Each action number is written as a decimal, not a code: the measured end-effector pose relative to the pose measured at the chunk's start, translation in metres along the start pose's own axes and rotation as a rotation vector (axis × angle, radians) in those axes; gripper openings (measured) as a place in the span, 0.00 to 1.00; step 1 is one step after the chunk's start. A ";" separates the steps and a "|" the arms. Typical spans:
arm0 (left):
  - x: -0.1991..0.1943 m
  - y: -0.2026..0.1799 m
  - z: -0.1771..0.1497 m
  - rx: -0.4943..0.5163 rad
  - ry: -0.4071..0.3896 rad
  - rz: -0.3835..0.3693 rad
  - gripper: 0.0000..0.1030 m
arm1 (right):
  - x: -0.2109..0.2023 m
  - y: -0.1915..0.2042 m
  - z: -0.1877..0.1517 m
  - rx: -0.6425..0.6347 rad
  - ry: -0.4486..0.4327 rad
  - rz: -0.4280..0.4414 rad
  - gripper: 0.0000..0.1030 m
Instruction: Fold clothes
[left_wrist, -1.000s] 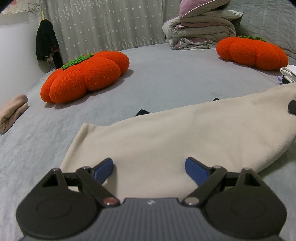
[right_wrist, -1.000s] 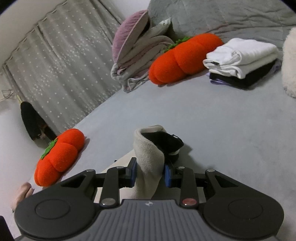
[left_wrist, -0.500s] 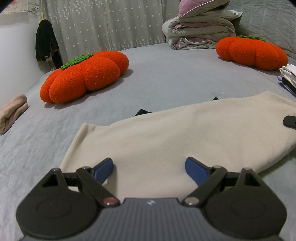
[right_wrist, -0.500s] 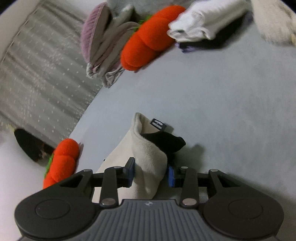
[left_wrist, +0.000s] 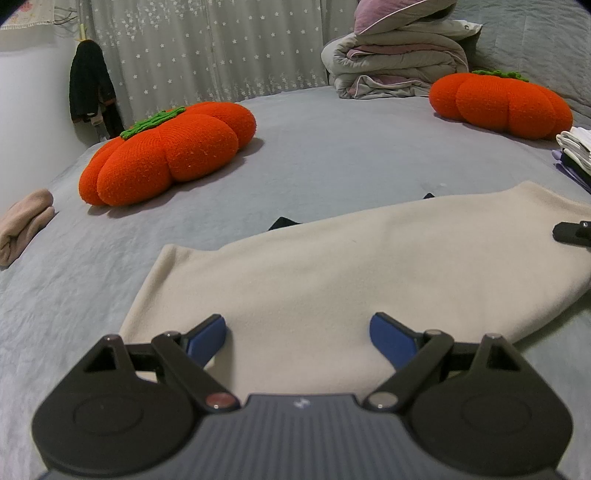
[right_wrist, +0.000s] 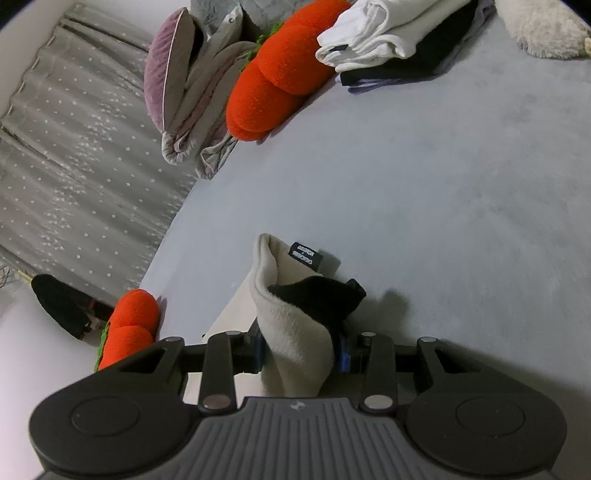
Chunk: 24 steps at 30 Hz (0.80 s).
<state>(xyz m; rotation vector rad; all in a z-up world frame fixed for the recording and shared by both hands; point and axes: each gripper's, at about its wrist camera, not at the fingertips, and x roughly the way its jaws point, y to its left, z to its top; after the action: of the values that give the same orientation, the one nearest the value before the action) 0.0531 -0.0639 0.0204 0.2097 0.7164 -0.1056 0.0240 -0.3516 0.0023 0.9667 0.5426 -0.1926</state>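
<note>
A cream fleece garment (left_wrist: 332, 266) with a black lining lies spread across the grey bed (left_wrist: 332, 155). My left gripper (left_wrist: 297, 332) hovers open over its near edge, and its blue pads (left_wrist: 207, 334) stand wide apart on either side of the cloth without pinching it. My right gripper (right_wrist: 301, 354) is shut on the garment's other end (right_wrist: 291, 325), a bunched fold held upright with black lining (right_wrist: 317, 299) and a small label (right_wrist: 304, 253) showing. In the left wrist view, part of the right gripper (left_wrist: 572, 234) shows at the right edge.
Two orange pumpkin cushions (left_wrist: 166, 155) (left_wrist: 502, 103) sit on the bed. Folded bedding (left_wrist: 399, 62) is piled at the back. A stack of folded clothes (right_wrist: 391, 37) lies far right, near a fluffy white item (right_wrist: 539, 29). A beige rolled cloth (left_wrist: 22, 225) lies at the left edge.
My right gripper has rolled and sunk toward the bed with the garment's end still in it. In the left wrist view, that end has dropped lower. My left gripper has not moved.
</note>
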 end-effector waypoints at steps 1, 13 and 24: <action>0.000 0.000 0.000 0.000 0.000 0.000 0.87 | 0.001 0.000 0.000 0.000 0.000 -0.001 0.36; 0.000 0.000 0.000 0.000 0.001 -0.003 0.87 | -0.018 0.039 -0.013 -0.291 -0.117 0.005 0.29; 0.001 -0.001 0.000 0.002 0.001 -0.001 0.87 | -0.044 0.085 -0.039 -0.594 -0.236 0.087 0.28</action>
<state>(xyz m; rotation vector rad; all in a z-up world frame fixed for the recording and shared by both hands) 0.0535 -0.0645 0.0194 0.2111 0.7178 -0.1073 0.0061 -0.2753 0.0695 0.3799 0.3084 -0.0574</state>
